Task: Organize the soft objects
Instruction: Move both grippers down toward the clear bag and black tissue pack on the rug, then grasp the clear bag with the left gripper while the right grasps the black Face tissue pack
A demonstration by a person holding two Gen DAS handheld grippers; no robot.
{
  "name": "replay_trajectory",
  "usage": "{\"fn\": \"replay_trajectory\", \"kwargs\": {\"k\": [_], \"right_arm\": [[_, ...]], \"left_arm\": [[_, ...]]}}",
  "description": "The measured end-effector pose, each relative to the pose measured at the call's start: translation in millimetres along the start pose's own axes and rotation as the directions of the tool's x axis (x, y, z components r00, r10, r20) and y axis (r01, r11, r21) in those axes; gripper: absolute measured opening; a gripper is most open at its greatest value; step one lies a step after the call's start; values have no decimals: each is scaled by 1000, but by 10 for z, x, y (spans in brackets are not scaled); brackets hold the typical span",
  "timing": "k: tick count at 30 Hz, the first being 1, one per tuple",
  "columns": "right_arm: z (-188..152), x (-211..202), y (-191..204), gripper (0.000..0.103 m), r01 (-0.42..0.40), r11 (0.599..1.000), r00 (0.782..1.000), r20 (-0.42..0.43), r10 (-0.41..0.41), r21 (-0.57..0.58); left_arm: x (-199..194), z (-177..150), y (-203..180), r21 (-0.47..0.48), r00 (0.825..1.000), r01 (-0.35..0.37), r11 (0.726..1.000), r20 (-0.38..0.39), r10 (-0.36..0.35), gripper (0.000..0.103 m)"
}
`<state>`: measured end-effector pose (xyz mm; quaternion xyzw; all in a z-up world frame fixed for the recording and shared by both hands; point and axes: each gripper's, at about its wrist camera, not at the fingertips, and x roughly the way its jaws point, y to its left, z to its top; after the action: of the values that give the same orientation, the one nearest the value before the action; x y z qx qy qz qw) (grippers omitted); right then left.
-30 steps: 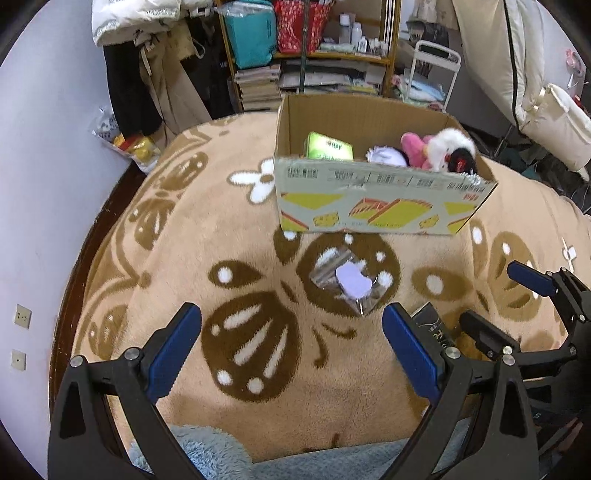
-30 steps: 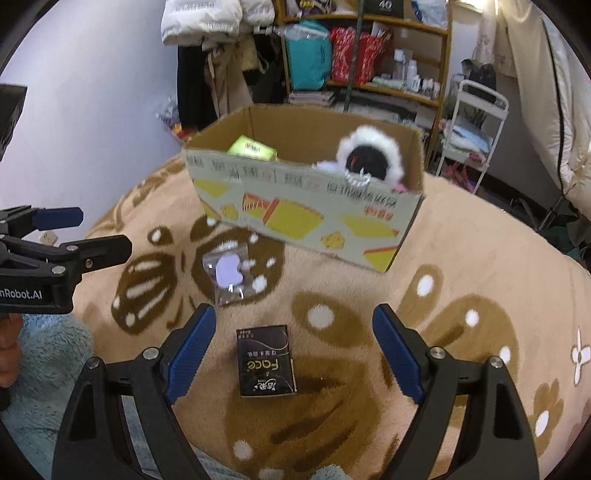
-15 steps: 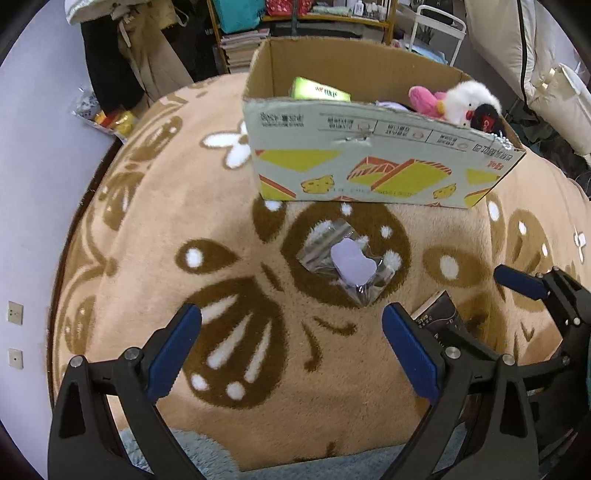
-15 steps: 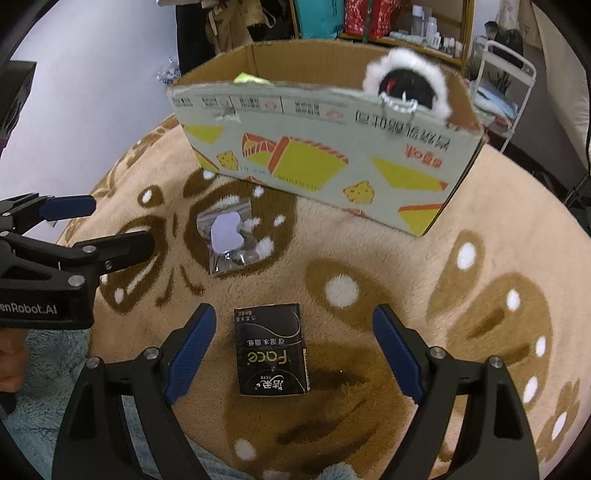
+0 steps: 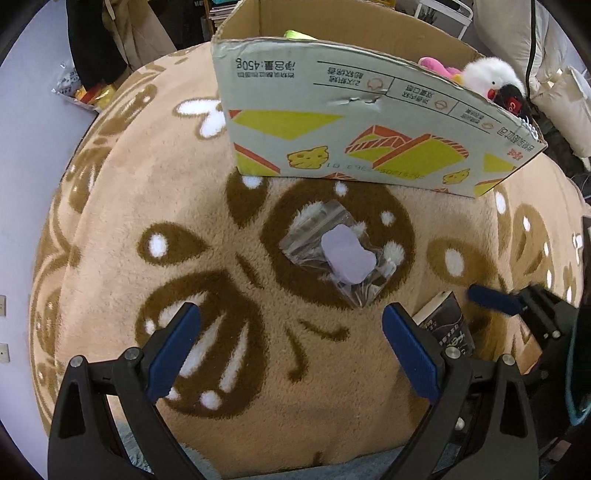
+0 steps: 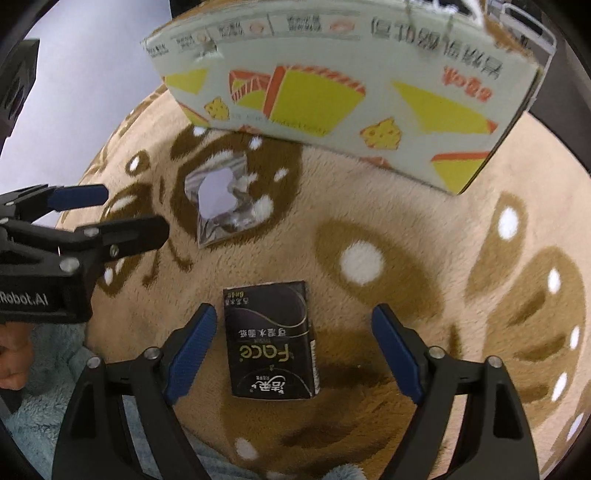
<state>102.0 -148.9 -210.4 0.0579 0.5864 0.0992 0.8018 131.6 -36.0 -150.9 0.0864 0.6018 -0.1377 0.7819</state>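
A clear plastic bag with a lilac soft piece lies on the tan patterned blanket, ahead of my open left gripper; it also shows in the right wrist view. A black tissue pack lies between the fingers of my open right gripper, touching neither; its edge shows in the left wrist view. The cardboard box stands beyond, holding a white and black plush, a pink plush and a green pack.
The left gripper shows at the left of the right wrist view; the right gripper shows at the right of the left wrist view. Clothes hang at the back left. A pale pillow lies at the back right.
Both grippers have moved forward and down toward the blanket. The bag and the tissue pack now look larger, and the pack sits between the right fingers.
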Motion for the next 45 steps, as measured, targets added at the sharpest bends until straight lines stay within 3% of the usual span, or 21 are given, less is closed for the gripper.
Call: {"fn": "replay_trajectory", "kwargs": {"k": [10,19,27,32,45], "right_arm": [[2,-24,-134,54,-3,998,1000,15,2,57],[-31,-86,-206,53,0,999,1000,18,-1,54],[-20,-77,-198,53,-9,998,1000,22,7,63],[-15,-65,-185,53,-11,998,1000,22,10,67],[-7,-59,-185,53,-18,997,1000,25,16,73]], "left_arm": [[99,77,-52,34,1000,19,999,7,-19,97],[244,225,-66,3,999,49,999,-7,-49,97],[399,460,53,-87,999,32,996,24,-30,97],[585,604,218,-165,998,67,984,15,-66,97],[809,675,104,-125,1000,-10,992,17,12,98]]}}
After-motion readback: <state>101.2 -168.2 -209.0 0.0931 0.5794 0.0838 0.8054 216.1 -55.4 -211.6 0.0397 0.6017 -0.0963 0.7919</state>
